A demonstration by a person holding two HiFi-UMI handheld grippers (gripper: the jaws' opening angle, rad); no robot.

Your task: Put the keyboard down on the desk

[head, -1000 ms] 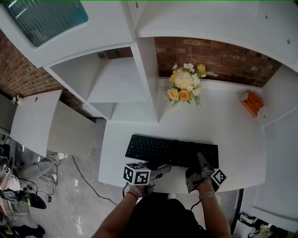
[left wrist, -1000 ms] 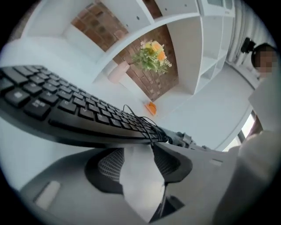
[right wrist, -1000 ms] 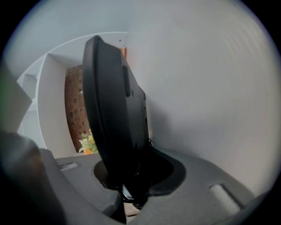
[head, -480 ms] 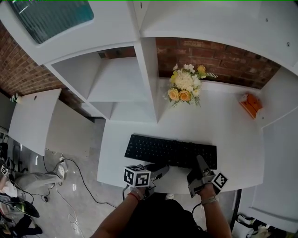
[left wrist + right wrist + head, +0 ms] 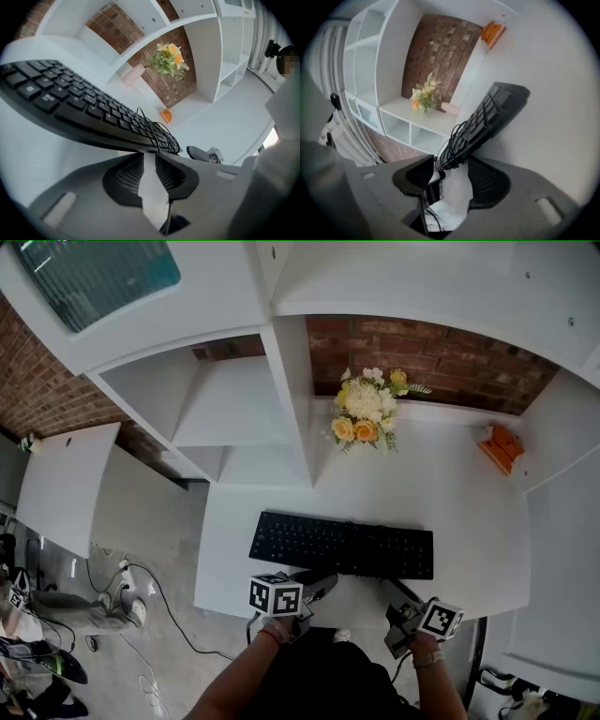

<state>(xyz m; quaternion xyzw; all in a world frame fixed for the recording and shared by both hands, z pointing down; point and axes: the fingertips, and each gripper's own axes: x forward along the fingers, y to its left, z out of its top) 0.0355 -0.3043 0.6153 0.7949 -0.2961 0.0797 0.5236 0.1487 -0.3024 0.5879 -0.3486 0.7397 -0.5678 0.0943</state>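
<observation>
The black keyboard (image 5: pixel 342 547) lies flat on the white desk (image 5: pixel 459 502), near its front edge. My left gripper (image 5: pixel 323 583) sits at the keyboard's front edge, left of middle. In the left gripper view the keyboard (image 5: pixel 84 112) crosses just beyond the left gripper (image 5: pixel 147 154). Its jaws are closing to a narrow gap, with only bare desk between them. My right gripper (image 5: pixel 403 610) is pulled back to the desk's front edge, clear of the keyboard. The right gripper (image 5: pixel 452 164) is opening wide; the keyboard's end (image 5: pixel 492 117) and its coiled cable (image 5: pixel 452 143) lie just past its tips, untouched.
A bunch of yellow and white flowers (image 5: pixel 366 411) stands at the back of the desk against the brick wall. An orange object (image 5: pixel 502 444) lies at the back right. White shelves (image 5: pixel 234 409) rise to the left. A cable (image 5: pixel 178 606) trails on the floor.
The right gripper let go of the keyboard, opened wide and drew back to the desk's front edge. The left jaws narrowed. The keyboard stays flat on the desk.
</observation>
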